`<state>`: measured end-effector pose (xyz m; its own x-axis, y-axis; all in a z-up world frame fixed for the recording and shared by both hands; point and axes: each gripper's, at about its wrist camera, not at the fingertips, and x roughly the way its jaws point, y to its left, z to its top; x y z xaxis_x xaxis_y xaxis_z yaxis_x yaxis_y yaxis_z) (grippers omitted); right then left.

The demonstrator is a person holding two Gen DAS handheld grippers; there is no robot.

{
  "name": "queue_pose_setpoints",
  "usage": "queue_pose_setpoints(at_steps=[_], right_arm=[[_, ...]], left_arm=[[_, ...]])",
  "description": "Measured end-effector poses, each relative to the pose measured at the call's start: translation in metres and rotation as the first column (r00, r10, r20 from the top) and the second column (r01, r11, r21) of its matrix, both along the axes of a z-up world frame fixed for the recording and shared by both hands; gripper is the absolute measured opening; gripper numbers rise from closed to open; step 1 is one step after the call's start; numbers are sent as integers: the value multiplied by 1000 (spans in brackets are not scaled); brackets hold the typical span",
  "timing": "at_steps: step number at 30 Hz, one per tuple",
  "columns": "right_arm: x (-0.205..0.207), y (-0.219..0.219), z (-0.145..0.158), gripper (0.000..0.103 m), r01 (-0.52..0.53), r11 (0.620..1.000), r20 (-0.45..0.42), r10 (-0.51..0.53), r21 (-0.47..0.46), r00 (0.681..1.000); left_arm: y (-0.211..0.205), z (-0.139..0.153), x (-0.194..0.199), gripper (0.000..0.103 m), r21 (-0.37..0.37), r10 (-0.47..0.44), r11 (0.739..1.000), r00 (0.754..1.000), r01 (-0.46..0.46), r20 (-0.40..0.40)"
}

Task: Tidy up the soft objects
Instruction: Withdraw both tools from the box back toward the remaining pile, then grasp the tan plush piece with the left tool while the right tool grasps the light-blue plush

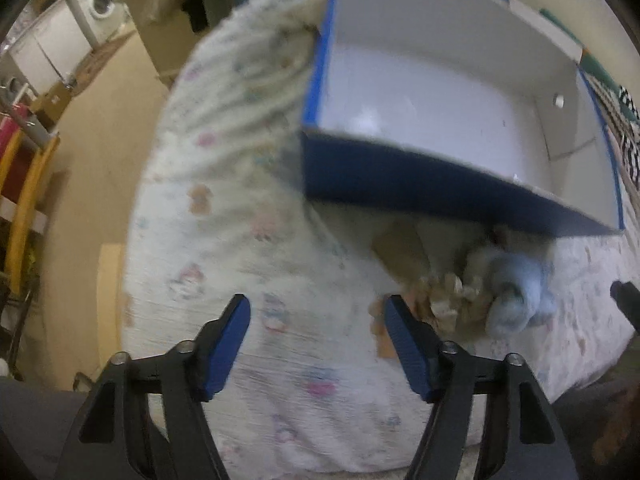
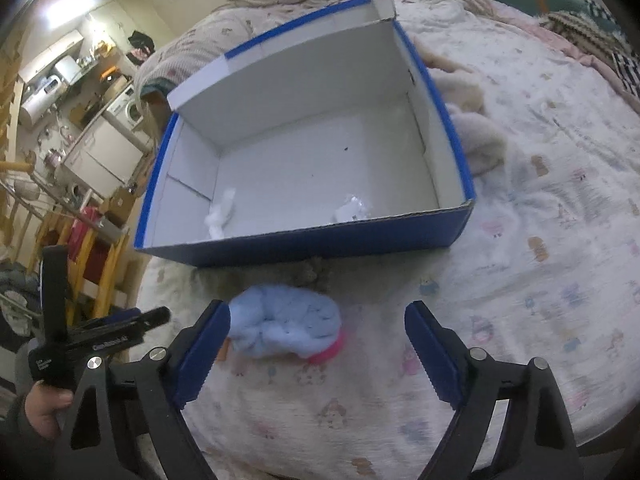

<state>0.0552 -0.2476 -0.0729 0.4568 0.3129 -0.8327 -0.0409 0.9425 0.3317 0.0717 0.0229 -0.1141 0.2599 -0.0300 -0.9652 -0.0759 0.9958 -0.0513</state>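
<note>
A blue cardboard box with a white inside [image 2: 400,236] stands open on the bed; it also shows in the left wrist view [image 1: 400,176]. A light blue fluffy sock roll with a pink edge [image 2: 286,330] lies on the bedsheet in front of the box, also seen in the left wrist view [image 1: 516,300]. A beige crumpled soft item [image 1: 444,296] lies beside it. My right gripper [image 2: 316,354] is open, just short of the blue roll. My left gripper [image 1: 316,344] is open and empty over the sheet, left of the soft items.
Two small white scraps [image 2: 222,212] lie inside the box. Cream fluffy fabric [image 2: 476,136] lies right of the box. The patterned bedsheet [image 2: 540,240] covers the bed; its edge drops at left toward a floor, a yellow rack [image 1: 24,200] and a washing machine [image 1: 100,4].
</note>
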Motion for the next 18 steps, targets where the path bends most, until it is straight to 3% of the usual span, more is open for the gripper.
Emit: queue_pose_setpoints(at_steps=[1,4,8,11,15,18], right_arm=[[1,2,-1,95,-3,1000,-1,3,-11,1000],[5,5,-6,95,-5,1000,-14,5,-22,1000],[8,5,-11,95,3,1000,-37,-4,-20,999],[9,2,-14,95,12,1000,-51,-13,-20,999],[11,-2,-16,95,24,1000,-65,-25,-16,998],[11,-5,-18,95,30,1000,-75,-30,-7,997]], left_arm=[[-4,-6,1,51,-11,-13,1000,1000,13,-21],[-20,-24,6,50,-64,-60,997,993,54,-98],[-38,-40,10,50,-60,-111,993,982,103,-151],[-45,-53,13,43,-59,-125,992,975,116,-184],[-49,-58,15,10,-86,-147,988,968,132,-205],[-48,-52,15,5,-109,-153,985,969,134,-192]])
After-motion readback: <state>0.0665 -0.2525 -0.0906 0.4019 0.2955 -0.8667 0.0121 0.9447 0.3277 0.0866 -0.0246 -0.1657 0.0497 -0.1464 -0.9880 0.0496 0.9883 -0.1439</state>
